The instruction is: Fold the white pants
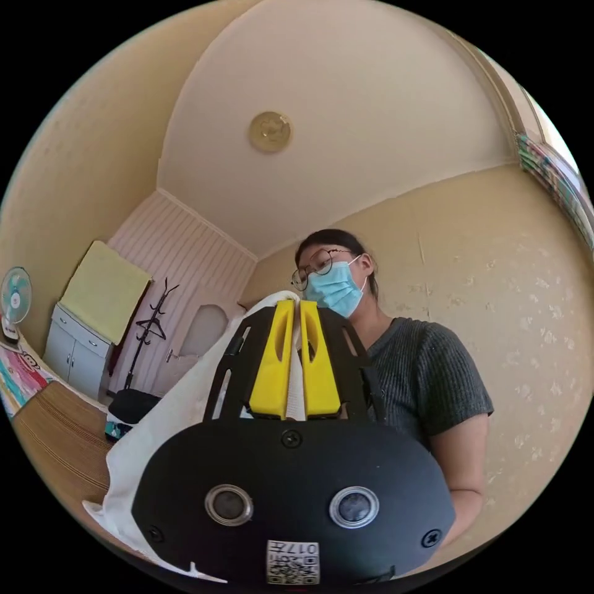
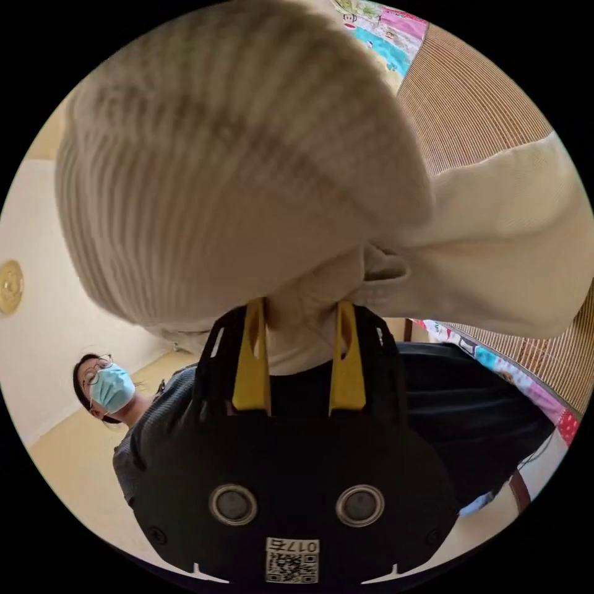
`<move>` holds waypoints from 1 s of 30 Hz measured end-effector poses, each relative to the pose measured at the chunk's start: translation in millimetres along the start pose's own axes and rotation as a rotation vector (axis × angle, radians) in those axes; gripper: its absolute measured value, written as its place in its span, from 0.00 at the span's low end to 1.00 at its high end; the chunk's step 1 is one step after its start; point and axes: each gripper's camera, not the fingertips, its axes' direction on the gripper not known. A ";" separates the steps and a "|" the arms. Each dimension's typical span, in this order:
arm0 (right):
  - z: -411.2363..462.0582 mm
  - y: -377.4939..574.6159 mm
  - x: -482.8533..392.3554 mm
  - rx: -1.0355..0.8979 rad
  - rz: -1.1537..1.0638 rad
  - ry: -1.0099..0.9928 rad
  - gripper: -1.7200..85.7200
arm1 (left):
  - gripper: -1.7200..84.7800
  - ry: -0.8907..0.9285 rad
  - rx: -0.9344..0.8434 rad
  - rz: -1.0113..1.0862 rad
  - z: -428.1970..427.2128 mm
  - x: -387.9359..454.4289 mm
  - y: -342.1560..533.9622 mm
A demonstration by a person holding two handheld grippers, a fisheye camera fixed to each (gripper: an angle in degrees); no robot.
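— Where does your left gripper sit against the white pants?

— In the left gripper view its jaws stand close together with a fold of the pants between them; the rest of the cloth hangs down to the view's left of the gripper. You stand behind the jaws, close to them.

— And behind you?

— A wall, with the ceiling lamp above. At the view's left, a cabinet stands against the far wall, a coat stand beside it, a fan at the edge.

— Your right gripper?

— In the right gripper view the pants bunch between its jaws and bulge above them. The mat lies behind the cloth.
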 end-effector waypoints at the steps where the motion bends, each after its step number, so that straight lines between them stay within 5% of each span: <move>1: -2.4 3.6 1.3 0.008 -0.006 -0.013 0.20 | 0.01 -0.028 0.024 -0.010 0.0 -9.1 4.9; 8: -53.0 59.0 -51.1 0.152 -0.464 -0.304 0.13 | 0.01 -0.300 0.302 0.014 -56.7 -18.3 27.3; 12: -71.3 89.0 -99.1 0.220 -0.784 -0.453 0.11 | 0.03 -0.772 0.396 -0.133 -100.1 -15.9 61.8; 16: -64.2 96.2 -128.1 0.220 -0.931 -0.456 0.07 | 0.07 -1.450 0.086 -0.322 -88.5 -56.0 107.1; 18: -51.8 91.6 -136.5 0.197 -0.918 -0.329 0.06 | 0.08 -1.576 -0.116 -0.360 -65.5 -92.7 136.3; 23: -5.1 87.4 -131.7 0.100 -0.849 -0.186 0.06 | 0.11 -1.341 -0.138 -0.250 -11.3 -143.7 216.6; 30: 96.7 113.7 -123.3 -0.098 -0.828 -0.067 0.05 | 0.22 -1.218 -0.499 -0.004 107.8 -220.6 271.0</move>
